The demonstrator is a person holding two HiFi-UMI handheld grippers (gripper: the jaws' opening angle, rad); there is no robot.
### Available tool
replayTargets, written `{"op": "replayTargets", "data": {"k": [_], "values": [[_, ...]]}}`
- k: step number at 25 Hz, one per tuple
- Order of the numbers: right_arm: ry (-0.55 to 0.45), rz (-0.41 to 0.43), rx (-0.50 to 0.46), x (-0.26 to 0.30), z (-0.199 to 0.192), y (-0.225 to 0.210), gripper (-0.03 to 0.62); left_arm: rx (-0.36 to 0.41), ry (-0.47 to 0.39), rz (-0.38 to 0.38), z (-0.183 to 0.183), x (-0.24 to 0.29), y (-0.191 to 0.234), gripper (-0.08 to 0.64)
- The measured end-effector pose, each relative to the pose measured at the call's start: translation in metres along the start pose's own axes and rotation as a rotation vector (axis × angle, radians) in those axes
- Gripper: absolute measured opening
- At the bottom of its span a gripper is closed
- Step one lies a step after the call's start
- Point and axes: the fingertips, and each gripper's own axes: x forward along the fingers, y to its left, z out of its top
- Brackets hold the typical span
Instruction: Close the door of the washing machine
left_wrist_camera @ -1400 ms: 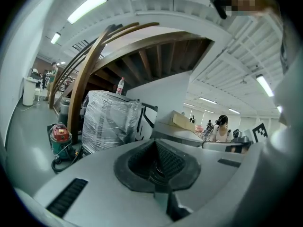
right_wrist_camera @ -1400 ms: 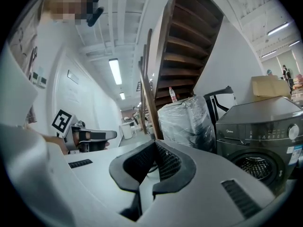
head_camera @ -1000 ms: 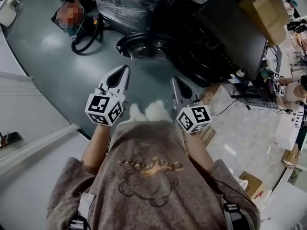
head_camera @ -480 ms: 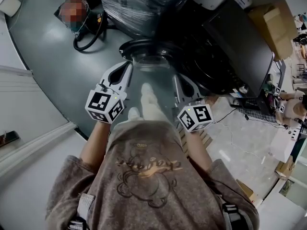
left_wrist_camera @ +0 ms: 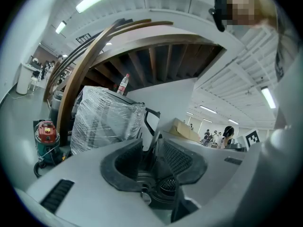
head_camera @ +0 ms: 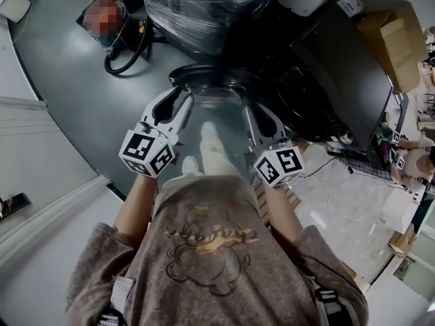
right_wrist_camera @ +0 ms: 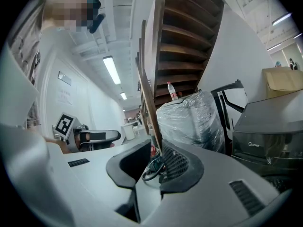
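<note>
Glass-fronted and rigid, the door should swing heavily, so I push its rim; left gripper and right gripper, jaws just parting slightly, hold nothing.

Washing machine, dark cabinet standing to your front right, its door round, dark rim with clear domed centre, swung wide open, projecting out from the machine's front toward your left, unlatched, lying directly ahead of you, low, near the floor.
</note>
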Motion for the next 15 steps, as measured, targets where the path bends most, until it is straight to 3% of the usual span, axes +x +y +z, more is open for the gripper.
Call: {"op": "replayTargets", "data": {"k": [4,8,15], "values": [[0.020,0.028,-0.002,0.014,-0.002,-0.005,0.234,-0.001,0.002,-0.026,0.001,0.012,0.005,0.211],[0.043,0.034,-0.005,0.027,-0.007,-0.015,0.250,-0.002,0.050,-0.070,-0.009,0.028,0.010,0.265],[0.110,0.055,-0.022,0.057,-0.028,-0.040,0.250,0.012,0.118,-0.089,-0.030,0.056,0.034,0.273]]}}
